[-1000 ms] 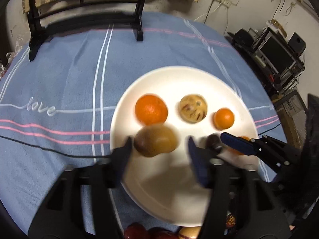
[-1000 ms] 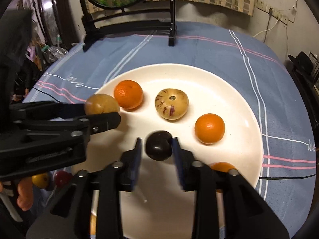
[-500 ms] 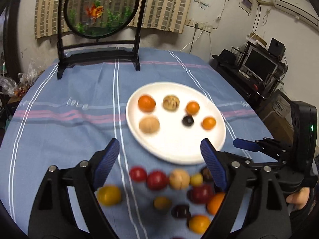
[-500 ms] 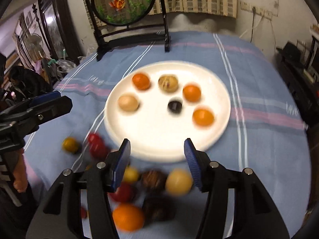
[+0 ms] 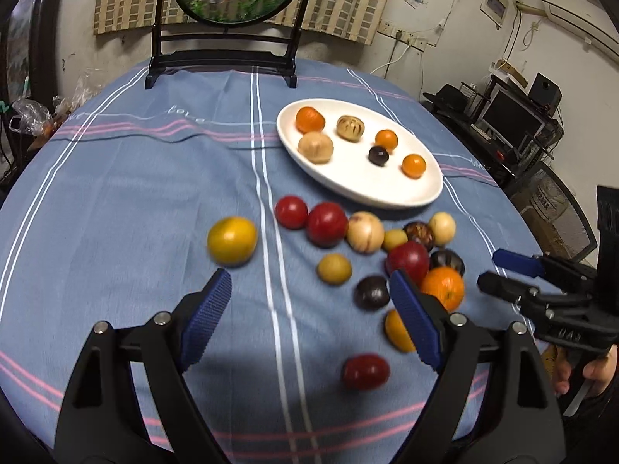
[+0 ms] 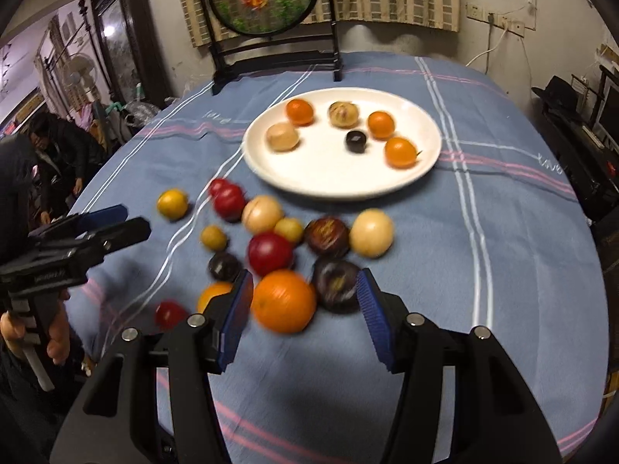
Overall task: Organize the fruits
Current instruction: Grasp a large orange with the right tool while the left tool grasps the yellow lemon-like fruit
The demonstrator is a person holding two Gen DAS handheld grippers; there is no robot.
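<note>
A white plate (image 5: 387,189) (image 6: 332,178) holds several fruits: three oranges, a tan round fruit, a striped pale fruit and a dark plum (image 6: 356,141). Several loose fruits lie on the blue cloth in front of it, among them a yellow one (image 5: 232,239), red ones (image 5: 327,224) and a big orange (image 6: 284,301). My left gripper (image 5: 309,313) is open and empty above the cloth, near the loose fruits. My right gripper (image 6: 303,317) is open and empty, its fingers on either side of the big orange and a dark plum (image 6: 334,284).
A round fish-painting screen on a black stand (image 5: 224,62) (image 6: 271,58) stands at the table's far edge. The right gripper shows at the right of the left view (image 5: 541,294), the left gripper at the left of the right view (image 6: 77,239). Shelves and monitors stand right of the table.
Both grippers have let go of fruit on the plate, opened wide and pulled back to the loose fruits in front of it.
</note>
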